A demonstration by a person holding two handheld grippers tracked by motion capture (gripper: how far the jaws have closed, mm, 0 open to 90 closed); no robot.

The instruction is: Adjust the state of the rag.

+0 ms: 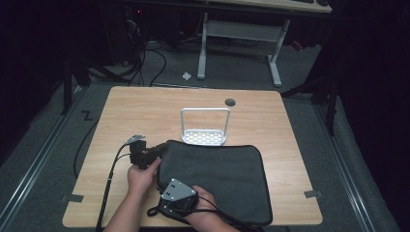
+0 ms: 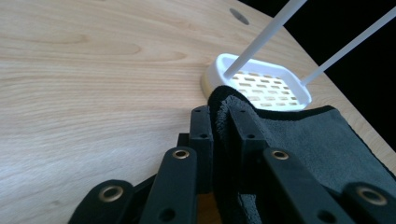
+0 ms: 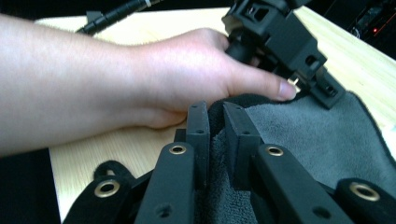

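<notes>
A dark grey cloth (image 1: 217, 176) lies flat on the near right part of the wooden table (image 1: 145, 111). My left gripper (image 1: 161, 150) is at the cloth's far left corner. In the left gripper view its jaws (image 2: 218, 114) are shut on the cloth's black-trimmed edge (image 2: 224, 100), which stands pinched up between them. My right gripper (image 1: 167, 187) is at the cloth's near left edge, under its grey plate. In the right gripper view it (image 3: 215, 112) is shut on a fold of the cloth (image 3: 303, 135). The left hand (image 3: 163, 79) and left gripper (image 3: 280, 37) are just beyond.
A white slotted tray with a tall wire loop handle (image 1: 204, 137) stands just beyond the cloth's far edge, close to the left gripper (image 2: 261, 86). A round hole (image 1: 230, 102) sits near the table's far edge. Cables trail off the table's left side.
</notes>
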